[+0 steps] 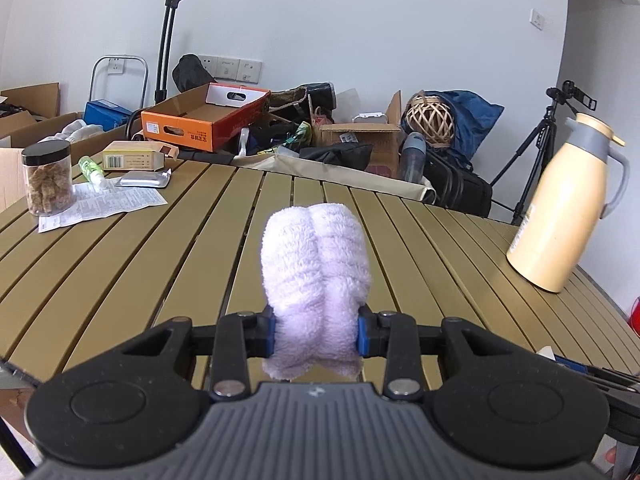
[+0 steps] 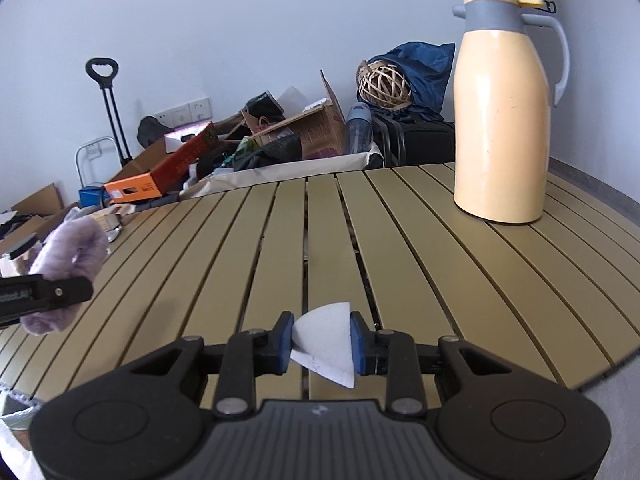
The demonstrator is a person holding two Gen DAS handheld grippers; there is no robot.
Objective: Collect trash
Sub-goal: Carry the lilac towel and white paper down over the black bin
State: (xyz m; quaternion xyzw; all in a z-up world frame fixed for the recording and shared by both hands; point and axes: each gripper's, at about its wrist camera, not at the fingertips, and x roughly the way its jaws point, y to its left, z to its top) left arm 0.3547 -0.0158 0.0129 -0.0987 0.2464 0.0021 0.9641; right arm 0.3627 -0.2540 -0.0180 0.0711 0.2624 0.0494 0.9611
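My left gripper (image 1: 316, 332) is shut on a folded lilac fleece cloth (image 1: 316, 268), which stands up between the blue pads above the slatted olive table (image 1: 160, 264). In the right wrist view that same cloth (image 2: 68, 252) and the left gripper's black finger show at the left edge. My right gripper (image 2: 320, 340) is shut on a crumpled white piece of paper (image 2: 328, 340), held just above the table (image 2: 440, 264). At the table's far left lie a printed paper sheet (image 1: 108, 204), a silver foil pack (image 1: 144, 179), a small green bottle (image 1: 91, 168) and a yellow carton (image 1: 132, 156).
A cream thermos jug (image 1: 564, 208) (image 2: 500, 112) stands at the table's right. A jar of brown snacks (image 1: 48, 178) sits far left. Behind the table are cardboard boxes, an orange box (image 1: 200, 120), bags, a woven ball (image 1: 430, 122), a trolley handle (image 1: 168, 32) and a tripod (image 1: 540, 140).
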